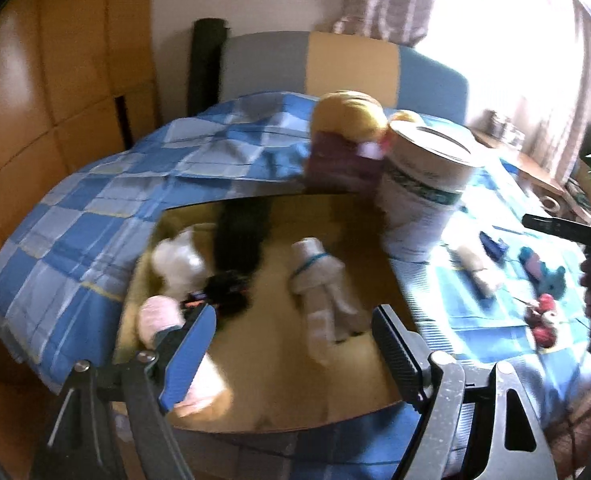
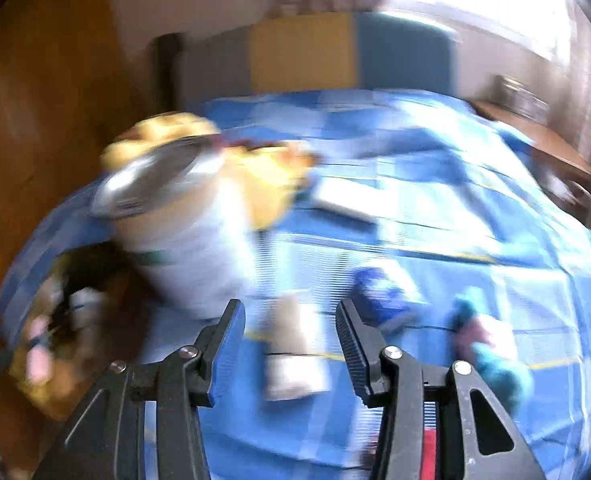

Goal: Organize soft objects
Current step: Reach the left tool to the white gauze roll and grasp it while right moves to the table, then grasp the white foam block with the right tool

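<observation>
L gripper (image 1: 291,344): jaws apart, empty, over shallow wooden tray (image 1: 255,392) w/ banded white rolled cloth (image 1: 323,280). R gripper (image 2: 289,344): apart, empty, above beige cloth roll (image 2: 295,352) on blue checked bedspread (image 2: 435,220) (R view blurred; teal plush toy (image 2: 499,364) beside).

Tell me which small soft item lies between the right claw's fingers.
The beige-and-white roll; the dark blue item and teal plush lie further right.

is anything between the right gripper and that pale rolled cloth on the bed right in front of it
Nothing visible. The right gripper is open and empty, and the pale rolled cloth lies on the blue checked bedspread in line with the gap between its jaws. The white cylindrical tin stands off to the left, out of the way.
</observation>
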A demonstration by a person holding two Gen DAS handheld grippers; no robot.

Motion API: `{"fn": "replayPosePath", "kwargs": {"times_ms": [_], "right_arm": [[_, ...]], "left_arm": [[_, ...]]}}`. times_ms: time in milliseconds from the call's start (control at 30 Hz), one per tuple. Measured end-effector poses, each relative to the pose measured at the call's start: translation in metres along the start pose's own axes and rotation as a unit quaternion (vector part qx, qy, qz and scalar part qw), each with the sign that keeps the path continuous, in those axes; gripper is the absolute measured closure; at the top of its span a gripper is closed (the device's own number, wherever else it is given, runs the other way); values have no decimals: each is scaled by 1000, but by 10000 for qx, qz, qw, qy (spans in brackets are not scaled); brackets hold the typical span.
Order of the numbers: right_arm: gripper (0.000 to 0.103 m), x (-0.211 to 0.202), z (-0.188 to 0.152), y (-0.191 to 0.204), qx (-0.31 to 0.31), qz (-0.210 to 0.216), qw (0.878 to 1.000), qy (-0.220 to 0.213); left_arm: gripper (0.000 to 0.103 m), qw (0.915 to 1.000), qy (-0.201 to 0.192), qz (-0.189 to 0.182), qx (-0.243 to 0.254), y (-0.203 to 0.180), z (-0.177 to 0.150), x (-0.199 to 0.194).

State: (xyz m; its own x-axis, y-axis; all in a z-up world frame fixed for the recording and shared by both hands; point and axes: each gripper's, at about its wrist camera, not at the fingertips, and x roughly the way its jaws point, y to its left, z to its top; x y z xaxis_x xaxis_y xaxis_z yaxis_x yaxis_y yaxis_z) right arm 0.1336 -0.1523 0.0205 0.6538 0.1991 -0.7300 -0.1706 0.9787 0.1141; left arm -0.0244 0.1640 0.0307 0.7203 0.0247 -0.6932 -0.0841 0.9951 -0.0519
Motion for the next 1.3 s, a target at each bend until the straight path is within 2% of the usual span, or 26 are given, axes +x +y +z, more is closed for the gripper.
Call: {"fn": "replayPosePath", "kwargs": {"times_ms": [100, 233, 267, 433, 600, 767, 900, 1100, 1167, 1200, 1233, 1300], "right_arm": [[56, 13, -6, -49, 587, -481, 9971, 12], [55, 22, -23, -99, 1352, -706, 9883, 44], [55, 25, -27, -110, 1623, -773, 9835, 188], [55, 13, -24, -134, 2281, -425, 9726, -138], [54, 13, -24, -139, 2616, -42, 9651, -129], [54, 13, -26, -135, 2669, 159, 9636, -19], [54, 13, -24, -132, 2638, 315, 9641, -19], [54, 14, -24, -132, 2701, 528, 9614, 27], [54, 15, -23, -129, 2664, 542, 9623, 47], [54, 15, -23, -128, 2621, 556, 9634, 59], [54, 15, -23, -127, 2578, 548, 9646, 61], [54, 14, -22, -125, 2509, 461, 9669, 35]], "left_arm": [[22, 9993, 21, -263, 260, -25, 7, 2], [22, 9962, 245, -603, 575, -68, 17, 15], [22, 9951, 325, -700, 612, -78, 20, 21], [22, 9889, 733, -1039, 772, -132, 26, 58], [22, 9842, 1039, -1134, 878, -183, 27, 102], [22, 9809, 1332, -1266, 645, -218, 31, 147], [21, 9777, 1643, -1253, 381, -241, 36, 185], [20, 9799, 1685, -1033, 285, -256, 42, 215], [24, 9791, 1722, -1009, 379, -258, 38, 223], [44, 9816, 1567, -955, 520, -260, 38, 220], [50, 9814, 1486, -982, 711, -262, 37, 218], [54, 9797, 1415, -1149, 837, -261, 33, 211]]}}
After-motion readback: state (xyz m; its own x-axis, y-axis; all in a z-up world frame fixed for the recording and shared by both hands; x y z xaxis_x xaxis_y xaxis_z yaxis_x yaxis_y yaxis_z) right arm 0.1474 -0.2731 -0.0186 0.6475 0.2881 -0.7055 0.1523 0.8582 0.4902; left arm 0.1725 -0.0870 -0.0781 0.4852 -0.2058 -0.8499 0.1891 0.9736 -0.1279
